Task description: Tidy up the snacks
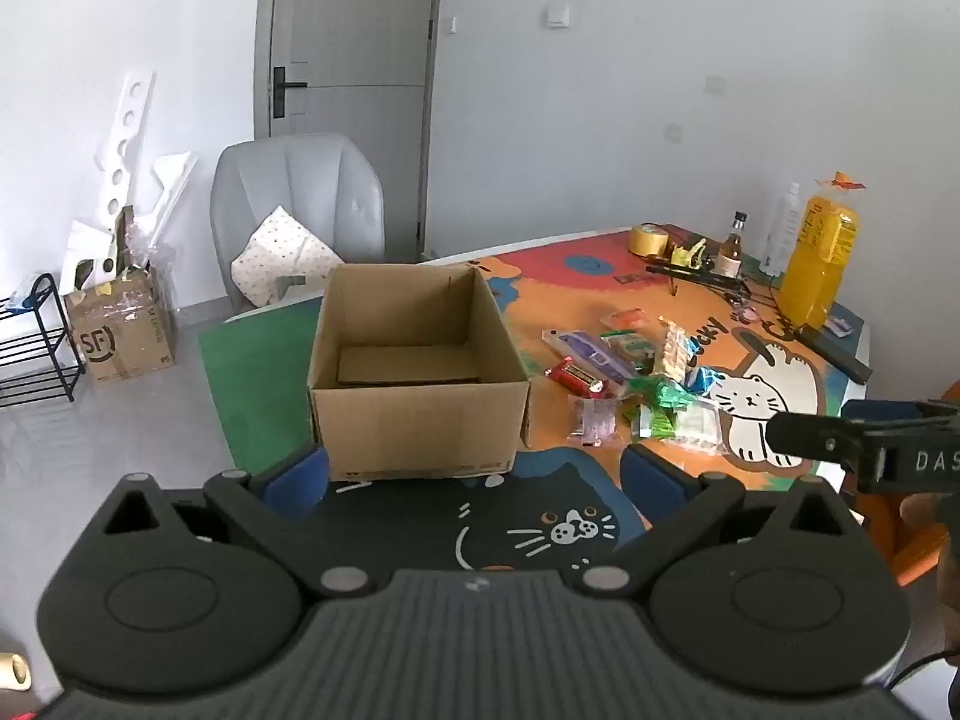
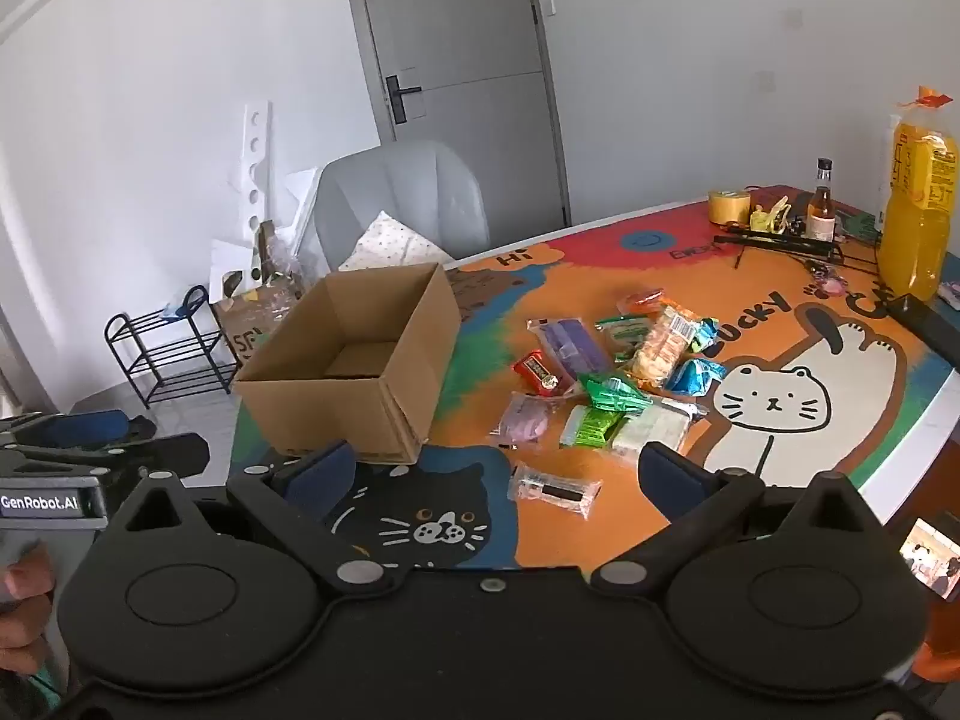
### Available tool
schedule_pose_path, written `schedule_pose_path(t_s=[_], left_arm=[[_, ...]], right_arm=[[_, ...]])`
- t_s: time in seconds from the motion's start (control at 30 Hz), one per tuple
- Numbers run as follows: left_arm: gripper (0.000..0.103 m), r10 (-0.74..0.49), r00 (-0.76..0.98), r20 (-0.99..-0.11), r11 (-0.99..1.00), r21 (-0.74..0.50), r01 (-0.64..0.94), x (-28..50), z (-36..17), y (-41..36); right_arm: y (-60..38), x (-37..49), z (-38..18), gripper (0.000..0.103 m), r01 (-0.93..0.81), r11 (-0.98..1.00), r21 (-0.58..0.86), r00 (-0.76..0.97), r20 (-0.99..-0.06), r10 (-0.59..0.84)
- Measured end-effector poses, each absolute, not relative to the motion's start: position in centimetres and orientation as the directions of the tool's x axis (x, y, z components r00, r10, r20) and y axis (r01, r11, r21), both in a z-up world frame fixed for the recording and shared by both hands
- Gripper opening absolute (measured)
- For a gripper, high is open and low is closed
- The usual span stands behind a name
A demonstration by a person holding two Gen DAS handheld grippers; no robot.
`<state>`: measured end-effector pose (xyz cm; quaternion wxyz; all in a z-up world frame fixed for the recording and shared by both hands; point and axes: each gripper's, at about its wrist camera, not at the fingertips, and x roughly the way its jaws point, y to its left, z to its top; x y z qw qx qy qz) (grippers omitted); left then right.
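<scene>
hovering near the cardboard box, the right gripper and left gripper are held wide open, nothing gripped. snack packets are heaped right of the box, one clear packet nearest. a low, square pinch is advised. only a cardboard sheet is seen inside the box.

"SF" on floor carton, "GenRobot.AI" on left claw, "Hi" on tablecloth
</scene>
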<state>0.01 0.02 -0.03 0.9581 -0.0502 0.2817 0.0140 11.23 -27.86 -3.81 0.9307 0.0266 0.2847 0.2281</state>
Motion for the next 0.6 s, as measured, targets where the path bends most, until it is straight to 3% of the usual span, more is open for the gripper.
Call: schedule_pose_path(t_s=[0.6], left_arm=[[0.103, -0.010, 0.831, -0.556, 0.997, -0.067, -0.033, 0.3, -0.5, -0.7]], right_arm=[[-27.8, 11.3, -3.9, 0.103, -0.414, 0.887, 0.205, 0.713, -0.533, 0.456]])
